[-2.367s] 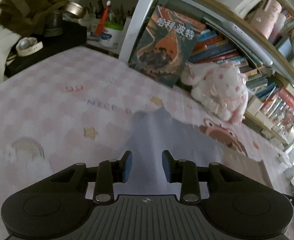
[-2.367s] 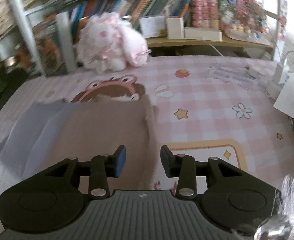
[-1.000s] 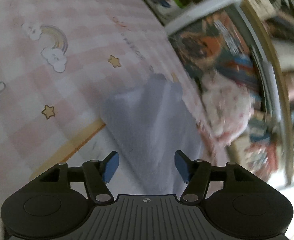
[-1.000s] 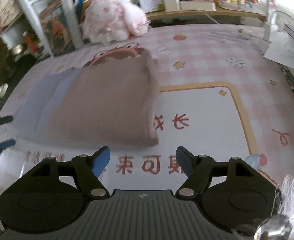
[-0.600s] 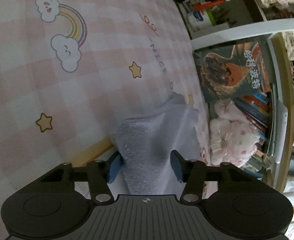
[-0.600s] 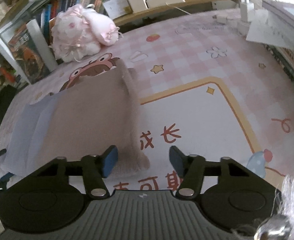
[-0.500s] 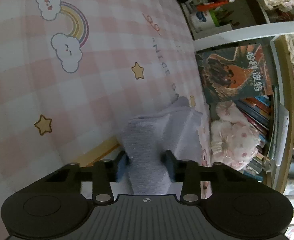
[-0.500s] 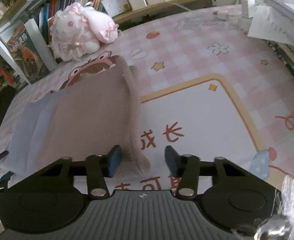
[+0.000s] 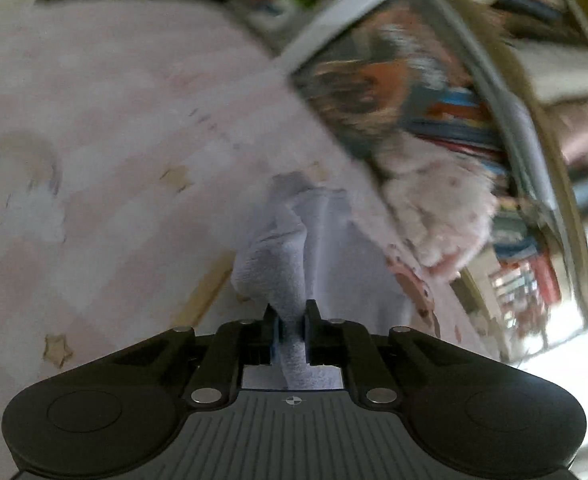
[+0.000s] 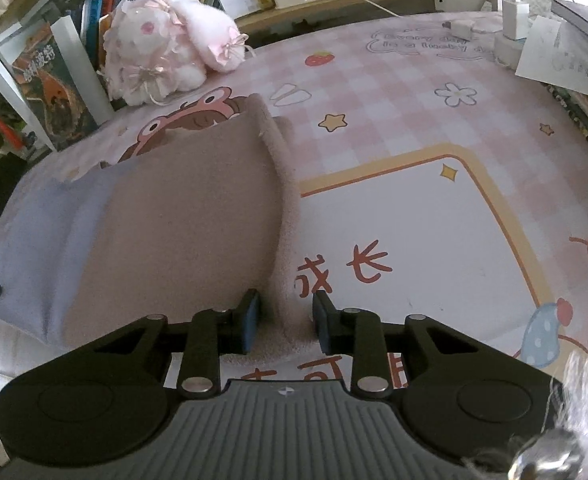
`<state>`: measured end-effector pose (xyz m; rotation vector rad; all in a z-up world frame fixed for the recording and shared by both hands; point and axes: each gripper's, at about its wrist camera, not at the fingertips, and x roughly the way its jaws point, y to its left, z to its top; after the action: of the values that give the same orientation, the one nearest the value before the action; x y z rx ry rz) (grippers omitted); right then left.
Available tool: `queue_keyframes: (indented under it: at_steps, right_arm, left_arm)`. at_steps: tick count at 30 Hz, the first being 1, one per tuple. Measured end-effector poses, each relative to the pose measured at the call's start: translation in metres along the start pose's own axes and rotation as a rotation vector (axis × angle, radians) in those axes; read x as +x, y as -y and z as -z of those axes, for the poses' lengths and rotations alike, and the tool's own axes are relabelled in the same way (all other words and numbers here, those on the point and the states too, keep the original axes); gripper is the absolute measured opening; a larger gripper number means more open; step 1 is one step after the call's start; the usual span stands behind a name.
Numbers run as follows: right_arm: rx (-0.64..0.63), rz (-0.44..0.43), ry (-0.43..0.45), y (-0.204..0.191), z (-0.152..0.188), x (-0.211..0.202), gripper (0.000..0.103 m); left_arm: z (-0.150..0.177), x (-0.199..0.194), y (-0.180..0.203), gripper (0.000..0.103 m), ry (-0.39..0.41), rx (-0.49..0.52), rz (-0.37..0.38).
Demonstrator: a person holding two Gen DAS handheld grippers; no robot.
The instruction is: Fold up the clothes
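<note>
Soft two-tone cloth [image 10: 182, 216], lilac left, brown right, flat on pink mat [image 10: 414, 92]: left gripper [image 9: 292, 326] pinches its bunched near-left corner, right gripper [image 10: 285, 322] parted astride near-right corner; likely light, limp, best held by corners.

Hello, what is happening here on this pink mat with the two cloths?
A person is folding cloths with two hand-held grippers. The left gripper has its jaws shut on a corner of the pale blue cloth, which bunches up from the mat. The right gripper has its jaws open around the near edge of the brown cloth, not yet clamped. The brown cloth lies partly over the blue one. A pink plush toy sits behind them.
</note>
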<state>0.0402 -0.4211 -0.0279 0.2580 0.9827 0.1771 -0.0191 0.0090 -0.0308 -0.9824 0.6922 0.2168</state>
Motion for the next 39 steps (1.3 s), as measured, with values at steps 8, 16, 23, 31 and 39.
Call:
queue_keyframes:
  at_steps: [8,16,23,31,39]
  right_arm:
    - [0.001,0.016,-0.001,-0.003,-0.001,0.001,0.027]
    - [-0.001,0.029,-0.005,-0.009,-0.002,0.003,0.027]
    - [-0.032,-0.021,-0.035,-0.027,-0.003,0.01,0.027]
    - [-0.167,-0.024,-0.032,-0.067,-0.004,0.02,0.03]
    - [-0.147,-0.015,-0.035,-0.068,-0.009,0.023,0.036]
  left_arm:
    - [-0.002,0.022,-0.008,0.039,-0.016,-0.095,-0.013]
    - [-0.007,0.032,-0.008,0.017,0.008,-0.067,-0.017]
    - [-0.032,0.016,-0.022,0.015,0.059,-0.006,-0.014]
    - [-0.048,0.008,-0.053,0.02,0.058,-0.043,-0.001]
    - [-0.052,0.013,-0.063,0.021,0.05,-0.085,0.018]
